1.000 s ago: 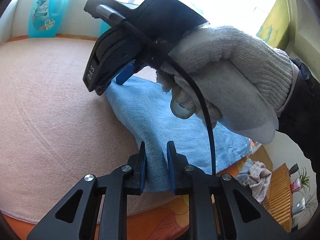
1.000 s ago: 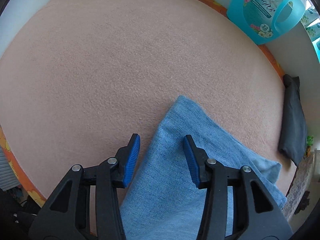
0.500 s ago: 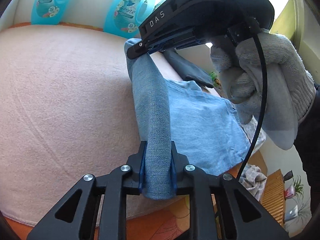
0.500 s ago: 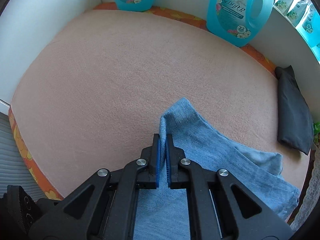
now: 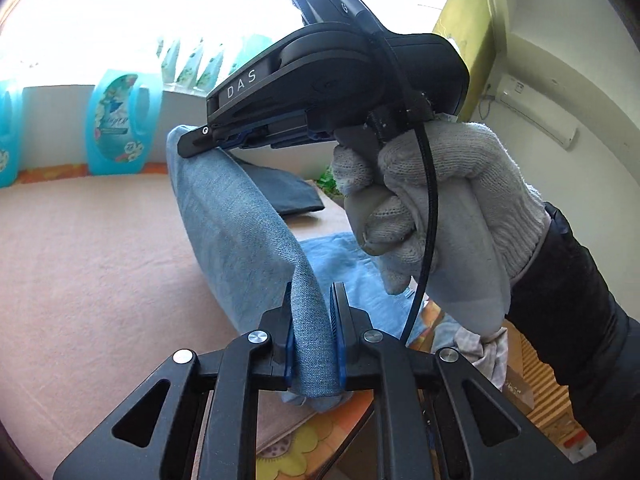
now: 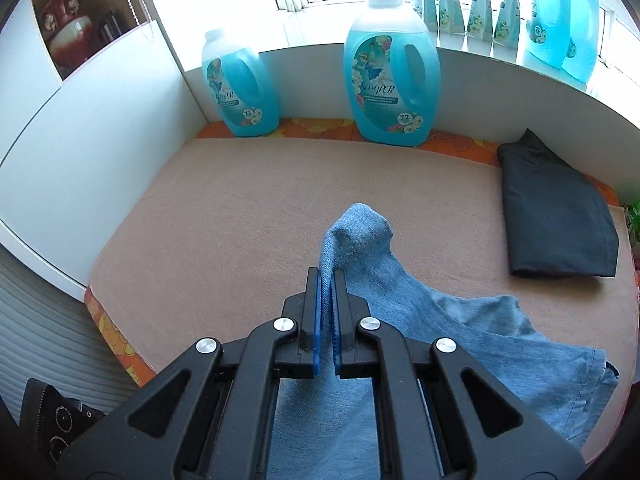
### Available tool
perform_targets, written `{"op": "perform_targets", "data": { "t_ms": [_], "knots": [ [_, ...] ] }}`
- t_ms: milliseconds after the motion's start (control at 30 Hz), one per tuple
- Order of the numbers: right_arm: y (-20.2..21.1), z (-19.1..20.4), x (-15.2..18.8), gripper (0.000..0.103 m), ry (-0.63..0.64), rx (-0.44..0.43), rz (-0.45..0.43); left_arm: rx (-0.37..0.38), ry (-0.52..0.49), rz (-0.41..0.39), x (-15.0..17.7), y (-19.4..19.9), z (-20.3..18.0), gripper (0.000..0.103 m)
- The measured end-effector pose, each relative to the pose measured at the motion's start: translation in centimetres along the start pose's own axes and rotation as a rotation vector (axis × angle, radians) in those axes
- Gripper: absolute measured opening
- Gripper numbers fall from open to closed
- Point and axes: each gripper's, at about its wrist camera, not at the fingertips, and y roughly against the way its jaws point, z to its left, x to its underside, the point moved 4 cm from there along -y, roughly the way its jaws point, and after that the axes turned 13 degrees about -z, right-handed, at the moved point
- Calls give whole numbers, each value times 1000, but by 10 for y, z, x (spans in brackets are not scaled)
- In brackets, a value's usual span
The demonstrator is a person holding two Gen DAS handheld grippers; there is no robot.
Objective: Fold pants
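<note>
Light blue denim pants (image 5: 240, 240) lie on a pink blanket, with one end lifted off it. My left gripper (image 5: 313, 304) is shut on a thick fold of the denim near the table's front edge. In the right wrist view my right gripper (image 6: 327, 280) is shut on the far corner of the pants (image 6: 400, 300), which pokes up past the fingertips. In the left wrist view the right gripper (image 5: 192, 142), held by a white-gloved hand (image 5: 440, 208), holds that corner high, and the cloth stretches between both grippers.
The pink blanket (image 6: 248, 208) covers the table. Two turquoise detergent jugs (image 6: 390, 80) stand along the back wall. A folded dark garment (image 6: 556, 228) lies at the back right. A white side wall (image 6: 80, 128) bounds the left. More bottles (image 6: 552, 20) stand on the windowsill.
Both grippers closed on the denim and rose, lifting that end of the pants off the blanket. The right gripper tilted up, bringing the jugs and window into view.
</note>
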Motion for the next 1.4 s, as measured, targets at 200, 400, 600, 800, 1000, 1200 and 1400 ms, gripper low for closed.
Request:
{"op": "perform_targets", "data": {
  "t_ms": [200,400,600,800,1000,1200,1400],
  "knots": [
    [60,-66,-11,4,-101,24,-113,97,-86,23,-13,-36,-42,13],
    [109,-140,10,4,-206,69,-177,186,-137,91,-8,-87,-78,13],
    [138,-214,44,4,-316,113,-205,252,-179,176,5,-143,-107,13],
    [153,-284,90,4,-430,147,-217,307,-197,268,32,-187,-127,13],
    [147,-341,135,4,-542,158,-208,327,-200,351,55,-235,-132,13],
    [130,-374,155,4,-584,166,-186,318,-170,393,60,-269,-129,13],
    [115,-390,161,4,-583,168,-161,292,-164,414,57,-276,-133,16]
  ]
}}
